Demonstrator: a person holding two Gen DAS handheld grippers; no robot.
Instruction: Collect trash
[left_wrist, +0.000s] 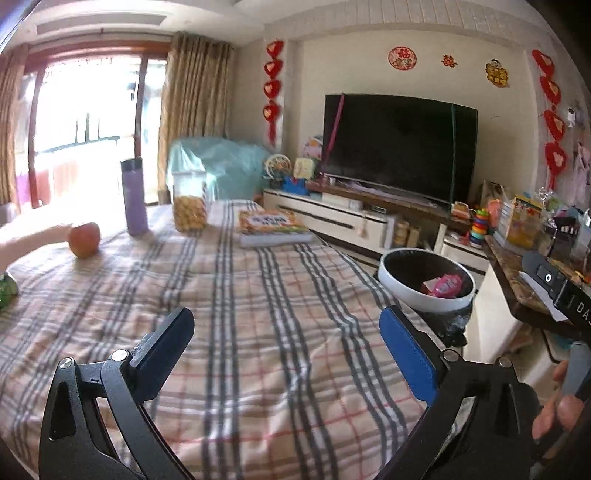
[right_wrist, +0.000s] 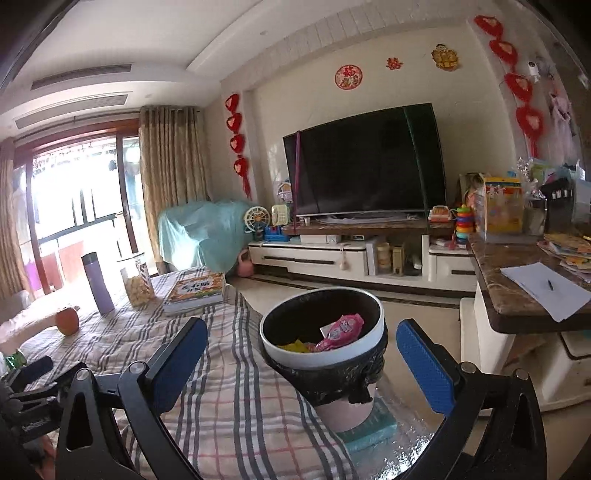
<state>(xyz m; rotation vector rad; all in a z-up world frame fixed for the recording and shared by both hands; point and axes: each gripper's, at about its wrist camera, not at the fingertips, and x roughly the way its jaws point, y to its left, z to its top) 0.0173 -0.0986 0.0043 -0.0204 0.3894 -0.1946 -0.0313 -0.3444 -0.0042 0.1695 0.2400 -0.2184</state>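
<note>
The waste bin (right_wrist: 321, 332), lined with a black bag, stands just off the surface's (left_wrist: 236, 332) edge, at about two o'clock from the left hand-held gripper (left_wrist: 286, 350). Inside it lie a pink wrapper (right_wrist: 341, 330) and a yellow scrap (right_wrist: 293, 346), so part of the collecting looks done. Both the left and the right hand-held gripper (right_wrist: 303, 354) are spread wide with nothing between the pads. On the checked cloth remain an apple (left_wrist: 85, 239), a purple flask (left_wrist: 133, 195), a snack jar (left_wrist: 189, 201) and a book (left_wrist: 273, 227), none clearly trash. A green crinkled item (left_wrist: 6, 290) at nine o'clock may be the last piece left.
</note>
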